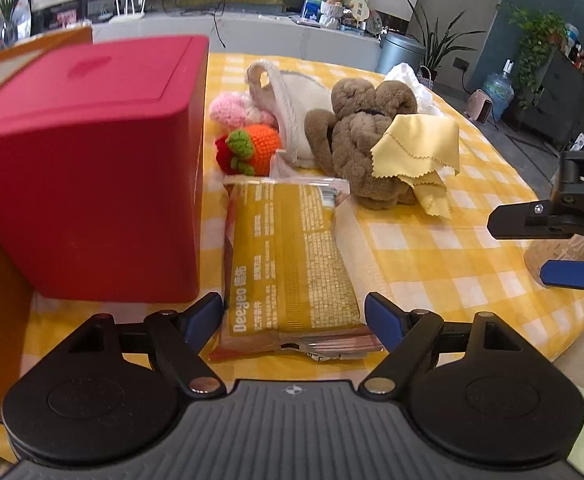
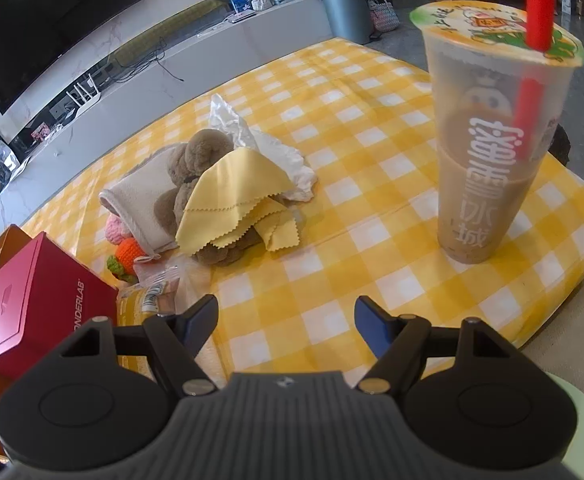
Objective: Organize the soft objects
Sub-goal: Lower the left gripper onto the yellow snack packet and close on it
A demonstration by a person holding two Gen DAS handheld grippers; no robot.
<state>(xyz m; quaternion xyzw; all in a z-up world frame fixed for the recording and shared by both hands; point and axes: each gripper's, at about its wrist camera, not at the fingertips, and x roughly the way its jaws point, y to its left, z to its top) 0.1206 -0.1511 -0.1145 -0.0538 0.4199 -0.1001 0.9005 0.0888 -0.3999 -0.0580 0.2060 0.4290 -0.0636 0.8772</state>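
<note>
**Your two grippers, seen up close**

Your left gripper (image 1: 293,312) fills the bottom of its own wrist view: a ribbed dark grey centre plate with a small round emblem, flanked by two matte black discs. Black linkage arms run from silver pivot pins to blue-padded fingertips (image 1: 381,316). Your right gripper (image 2: 286,316) looks the same in its view, with the same ribbed plate, black discs, silver pins and blue pads. At the right edge of the left view, it shows black finger arms, a small screw and a blue pad.
</note>
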